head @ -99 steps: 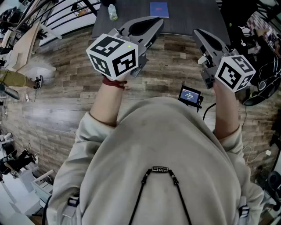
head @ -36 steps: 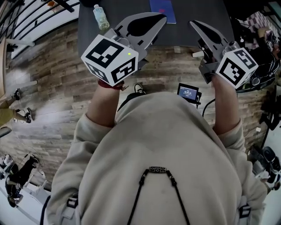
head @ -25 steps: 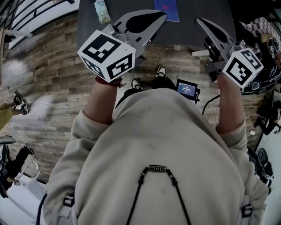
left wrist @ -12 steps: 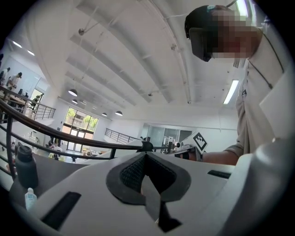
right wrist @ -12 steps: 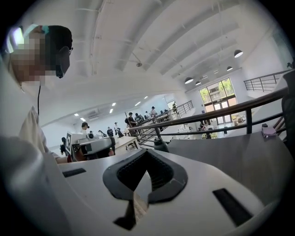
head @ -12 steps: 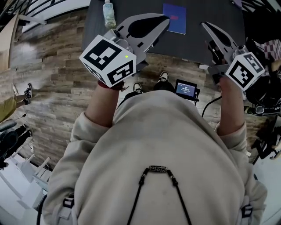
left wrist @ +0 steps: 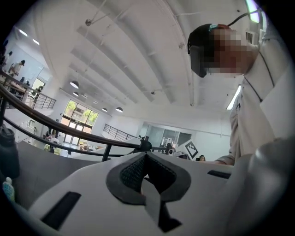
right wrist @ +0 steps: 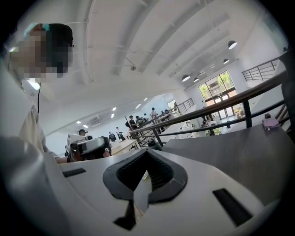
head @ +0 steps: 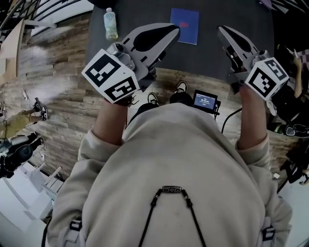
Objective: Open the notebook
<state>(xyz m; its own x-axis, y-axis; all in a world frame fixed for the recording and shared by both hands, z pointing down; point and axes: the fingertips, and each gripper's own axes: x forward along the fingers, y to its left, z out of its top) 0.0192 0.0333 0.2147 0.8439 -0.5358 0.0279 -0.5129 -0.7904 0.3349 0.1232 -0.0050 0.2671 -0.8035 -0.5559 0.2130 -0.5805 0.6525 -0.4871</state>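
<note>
Notebook (head: 184, 25) closed, flat on table (head: 205, 53); cover detail unreadable.

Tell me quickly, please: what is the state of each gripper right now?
Left gripper: closed, holding nothing.
Right gripper: closed, holding nothing.

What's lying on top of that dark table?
A closed blue notebook and a small bottle are on the table. The left tongs and right tongs cover parts of its near edge; what is under them cannot be seen.
</note>
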